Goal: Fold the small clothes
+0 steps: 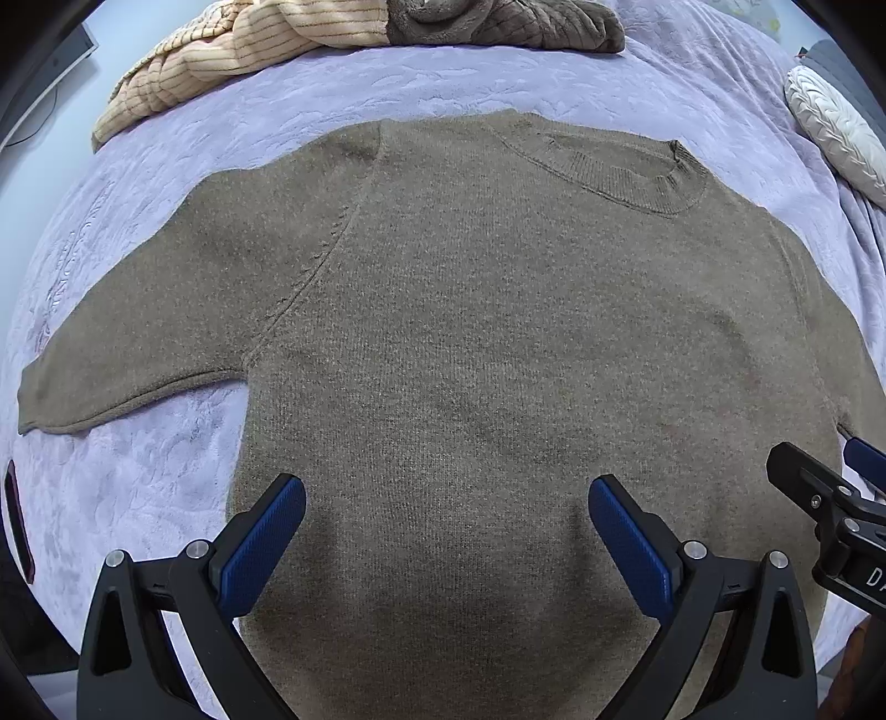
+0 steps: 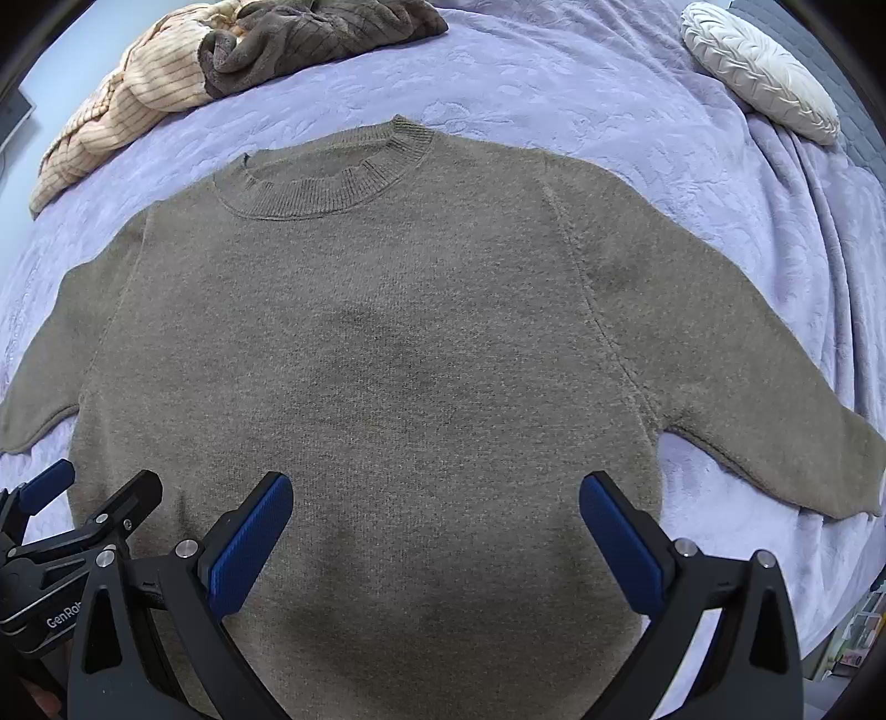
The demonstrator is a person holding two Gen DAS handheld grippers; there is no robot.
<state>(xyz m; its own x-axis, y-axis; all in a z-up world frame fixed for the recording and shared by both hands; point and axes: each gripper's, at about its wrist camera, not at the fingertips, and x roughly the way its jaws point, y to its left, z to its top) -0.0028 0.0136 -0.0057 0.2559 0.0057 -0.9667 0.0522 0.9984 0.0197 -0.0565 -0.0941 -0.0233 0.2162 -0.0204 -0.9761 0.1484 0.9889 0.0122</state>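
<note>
A brown knit sweater (image 1: pixel 470 332) lies flat and spread out on a lilac bedspread (image 1: pixel 387 83), collar at the far side, sleeves out to both sides. It also shows in the right wrist view (image 2: pixel 387 332). My left gripper (image 1: pixel 446 498) is open and empty, hovering over the sweater's lower left part. My right gripper (image 2: pixel 434 498) is open and empty, over the lower right part. The right gripper shows at the right edge of the left wrist view (image 1: pixel 825 471); the left gripper shows at the left edge of the right wrist view (image 2: pixel 94 487).
A heap of beige and brown quilted clothes (image 1: pixel 332 33) lies at the far side of the bed, also in the right wrist view (image 2: pixel 232 61). A white pleated cushion (image 2: pixel 758 66) sits at the far right. The lilac bedspread (image 2: pixel 609 83) surrounds the sweater.
</note>
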